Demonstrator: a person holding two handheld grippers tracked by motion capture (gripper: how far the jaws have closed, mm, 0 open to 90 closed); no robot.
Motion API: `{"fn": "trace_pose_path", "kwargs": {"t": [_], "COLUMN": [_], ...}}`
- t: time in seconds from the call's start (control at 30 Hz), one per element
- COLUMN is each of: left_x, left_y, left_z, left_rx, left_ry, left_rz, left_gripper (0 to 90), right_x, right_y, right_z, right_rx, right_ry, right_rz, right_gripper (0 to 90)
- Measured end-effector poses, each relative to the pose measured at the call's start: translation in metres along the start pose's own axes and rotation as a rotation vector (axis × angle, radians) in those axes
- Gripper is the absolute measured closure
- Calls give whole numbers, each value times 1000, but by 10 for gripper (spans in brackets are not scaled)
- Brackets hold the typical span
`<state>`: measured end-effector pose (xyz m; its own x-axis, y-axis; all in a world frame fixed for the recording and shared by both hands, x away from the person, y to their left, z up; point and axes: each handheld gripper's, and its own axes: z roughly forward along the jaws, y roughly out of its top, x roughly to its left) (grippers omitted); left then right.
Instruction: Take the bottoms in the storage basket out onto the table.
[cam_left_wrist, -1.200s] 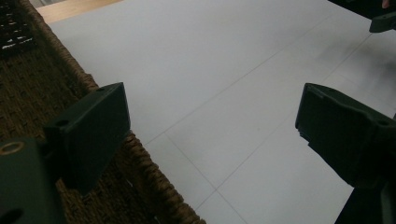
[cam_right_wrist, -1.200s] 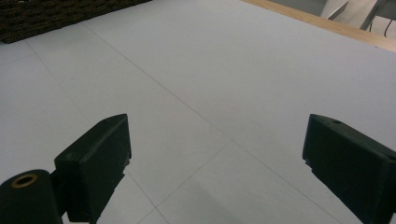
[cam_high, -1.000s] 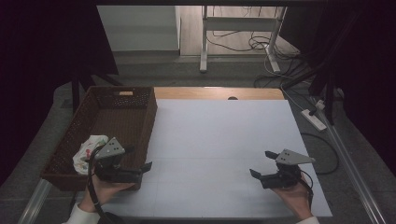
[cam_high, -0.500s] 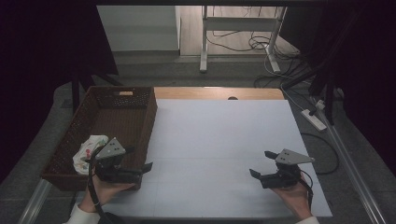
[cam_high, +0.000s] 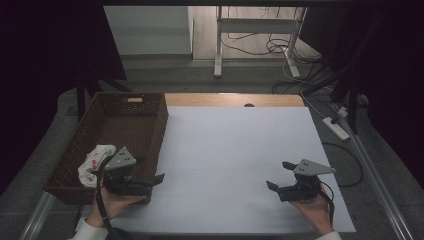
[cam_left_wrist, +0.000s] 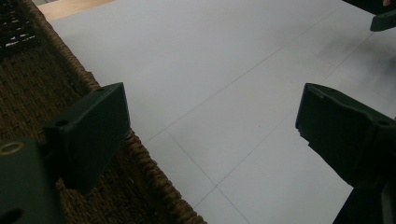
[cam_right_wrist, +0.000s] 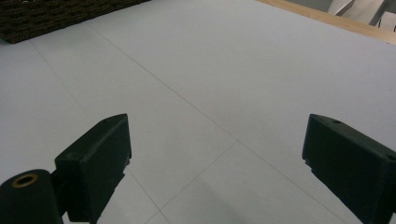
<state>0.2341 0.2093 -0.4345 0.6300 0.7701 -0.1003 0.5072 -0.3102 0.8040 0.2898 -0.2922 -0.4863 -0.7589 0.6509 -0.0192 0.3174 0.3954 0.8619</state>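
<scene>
Though half-hidden by left gripper (cam_high: 152, 181) | cloth (cam_high: 96, 158) (crumpled) in basket (cam_high: 150, 107)

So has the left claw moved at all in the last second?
Barely. In the high view the left claw sits at the same spot by the near right corner of the basket, open and empty, beside the crumpled cloth.

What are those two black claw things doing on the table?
A person holds one in each hand. The left gripper sits at the near corner of a brown wicker basket, jaws wide open and holding nothing. A white cloth with coloured spots lies inside the basket, just behind that hand. The right gripper rests over the white table sheet at the other side, also open and holding nothing. Neither one is touching the cloth.
</scene>
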Motion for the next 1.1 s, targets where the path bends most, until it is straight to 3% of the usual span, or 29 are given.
{"fn": "trace_pose_path", "kwargs": {"t": [0.8, 1.1], "left_x": [15, 24], "left_y": [15, 21], "left_z": [-15, -20], "left_rx": [15, 10], "left_ry": [59, 70], "left_rz": [-5, -23], "left_gripper": [91, 91], "right_x": [1, 1], "right_y": [-1, -2], "right_z": [4, 5], "right_rx": [18, 21], "right_ry": [11, 12], "right_rz": [-8, -5], "right_gripper": [81, 81]}}
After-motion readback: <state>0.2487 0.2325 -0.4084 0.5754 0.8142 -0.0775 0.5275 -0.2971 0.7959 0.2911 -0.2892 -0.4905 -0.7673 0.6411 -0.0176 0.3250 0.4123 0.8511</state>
